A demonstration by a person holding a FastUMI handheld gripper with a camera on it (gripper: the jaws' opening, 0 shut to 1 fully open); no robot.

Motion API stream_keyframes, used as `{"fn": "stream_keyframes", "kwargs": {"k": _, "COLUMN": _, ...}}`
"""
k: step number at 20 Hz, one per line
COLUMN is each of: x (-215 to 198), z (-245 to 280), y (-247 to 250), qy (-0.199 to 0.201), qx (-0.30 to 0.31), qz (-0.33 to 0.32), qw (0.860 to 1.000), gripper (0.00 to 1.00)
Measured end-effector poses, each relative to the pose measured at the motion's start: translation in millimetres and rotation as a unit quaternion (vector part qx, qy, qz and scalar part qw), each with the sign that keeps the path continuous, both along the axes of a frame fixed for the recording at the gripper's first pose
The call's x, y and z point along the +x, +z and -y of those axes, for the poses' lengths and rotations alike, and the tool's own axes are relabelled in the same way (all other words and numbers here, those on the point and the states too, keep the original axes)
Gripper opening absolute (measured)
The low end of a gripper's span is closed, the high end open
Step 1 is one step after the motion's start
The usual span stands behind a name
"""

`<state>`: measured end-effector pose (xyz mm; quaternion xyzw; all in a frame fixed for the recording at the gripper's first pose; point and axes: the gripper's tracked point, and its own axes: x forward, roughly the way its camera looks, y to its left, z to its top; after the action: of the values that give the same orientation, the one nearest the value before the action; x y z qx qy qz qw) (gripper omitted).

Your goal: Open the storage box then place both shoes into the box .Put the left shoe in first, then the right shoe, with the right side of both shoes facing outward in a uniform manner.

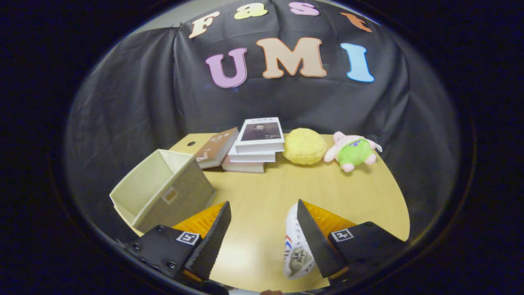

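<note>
A beige fabric storage box (180, 190) stands on the wooden table (311, 184), just ahead and to the left of my left finger (213, 235), with its opening uncovered and its inside bare as far as I can see. A white shoe (295, 250) with dark print rests against the inner face of my right finger (313, 239); only part of it shows. My gripper (263, 203) is open, its fingers spread wide over the table, and the left finger is well clear of the shoe.
Beyond the box, a stack of books (256, 145) lies at the back of the table with another book (216, 148) leaning on it. A yellow round plush (305, 146) and a pink and green plush toy (352, 150) sit to the right of the books.
</note>
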<state>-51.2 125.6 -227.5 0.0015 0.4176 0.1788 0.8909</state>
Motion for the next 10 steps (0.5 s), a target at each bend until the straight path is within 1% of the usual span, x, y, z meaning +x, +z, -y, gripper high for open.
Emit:
{"fn": "stream_keyframes", "kwargs": {"k": 6, "x": -13, "z": 57, "y": -48, "qy": -0.007, "qx": -0.033, "qz": -0.043, "qw": 0.999, "gripper": 1.00}}
{"fn": "stream_keyframes", "kwargs": {"k": 10, "x": -25, "z": 82, "y": -81, "qy": -0.004, "qx": -0.054, "qz": -0.078, "qw": 0.995, "gripper": 1.00}}
